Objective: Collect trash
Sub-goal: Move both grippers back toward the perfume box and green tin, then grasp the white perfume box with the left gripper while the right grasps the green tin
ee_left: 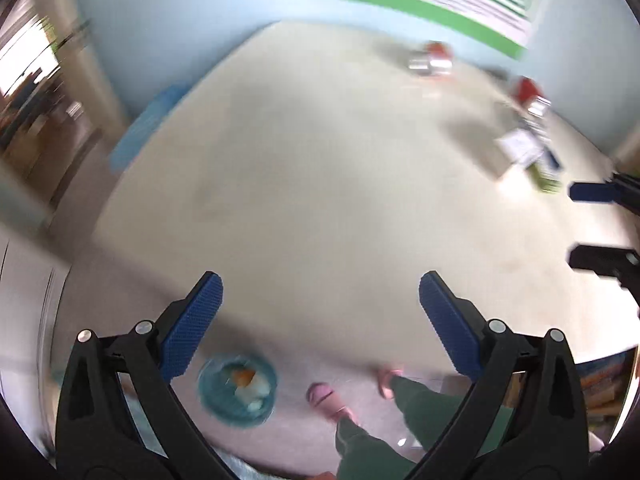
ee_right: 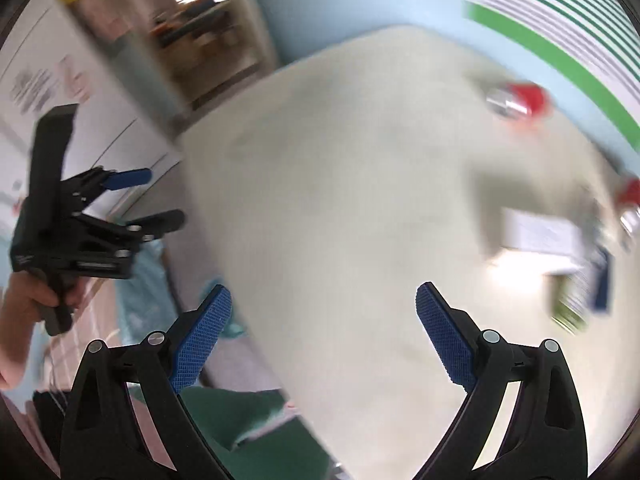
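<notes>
Fingers (ee_left: 440, 312) of both grippers stand spread wide above the table (ee_left: 320, 180), holding nothing.

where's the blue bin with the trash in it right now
In the left wrist view the blue bin sits on the floor at the bottom, just right of the left finger, beside the person's pink slippers; the right wrist view doesn't show it.

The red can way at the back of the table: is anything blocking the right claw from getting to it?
Nothing visible does. The right claw is open and empty, and only bare table lies between it and the red can. The white box sits off to the right, out of the way.
</notes>
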`<action>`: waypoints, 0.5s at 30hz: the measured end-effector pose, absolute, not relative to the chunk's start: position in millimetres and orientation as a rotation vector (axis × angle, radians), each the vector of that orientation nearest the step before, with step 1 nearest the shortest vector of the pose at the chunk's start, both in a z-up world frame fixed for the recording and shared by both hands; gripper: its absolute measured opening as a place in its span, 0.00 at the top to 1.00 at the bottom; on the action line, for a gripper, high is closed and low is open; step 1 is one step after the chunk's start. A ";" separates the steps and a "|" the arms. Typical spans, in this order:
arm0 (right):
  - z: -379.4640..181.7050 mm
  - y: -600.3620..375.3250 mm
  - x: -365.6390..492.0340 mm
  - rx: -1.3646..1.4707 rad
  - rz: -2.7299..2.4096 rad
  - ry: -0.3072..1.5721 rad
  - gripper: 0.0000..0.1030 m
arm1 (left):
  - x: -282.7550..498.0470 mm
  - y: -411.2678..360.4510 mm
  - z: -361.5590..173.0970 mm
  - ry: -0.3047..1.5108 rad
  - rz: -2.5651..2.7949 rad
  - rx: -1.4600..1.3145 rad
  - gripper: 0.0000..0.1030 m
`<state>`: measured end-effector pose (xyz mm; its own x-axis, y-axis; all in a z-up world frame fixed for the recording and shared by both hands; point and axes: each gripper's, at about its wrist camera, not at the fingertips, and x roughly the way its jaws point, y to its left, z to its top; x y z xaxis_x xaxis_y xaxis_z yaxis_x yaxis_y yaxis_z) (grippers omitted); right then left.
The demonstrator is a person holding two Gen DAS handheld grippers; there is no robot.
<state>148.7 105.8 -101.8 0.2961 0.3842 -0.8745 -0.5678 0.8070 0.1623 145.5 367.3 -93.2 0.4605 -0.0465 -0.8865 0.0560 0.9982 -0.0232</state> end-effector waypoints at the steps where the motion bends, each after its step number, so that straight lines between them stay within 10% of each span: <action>1: -101.3 79.9 156.0 -0.178 0.596 1.098 0.10 | 153.9 348.0 -91.9 1.085 -0.100 0.044 0.06; 15: -157.1 -80.7 220.8 -0.024 0.325 1.156 0.10 | 283.7 150.9 -123.9 1.078 -0.473 0.399 0.06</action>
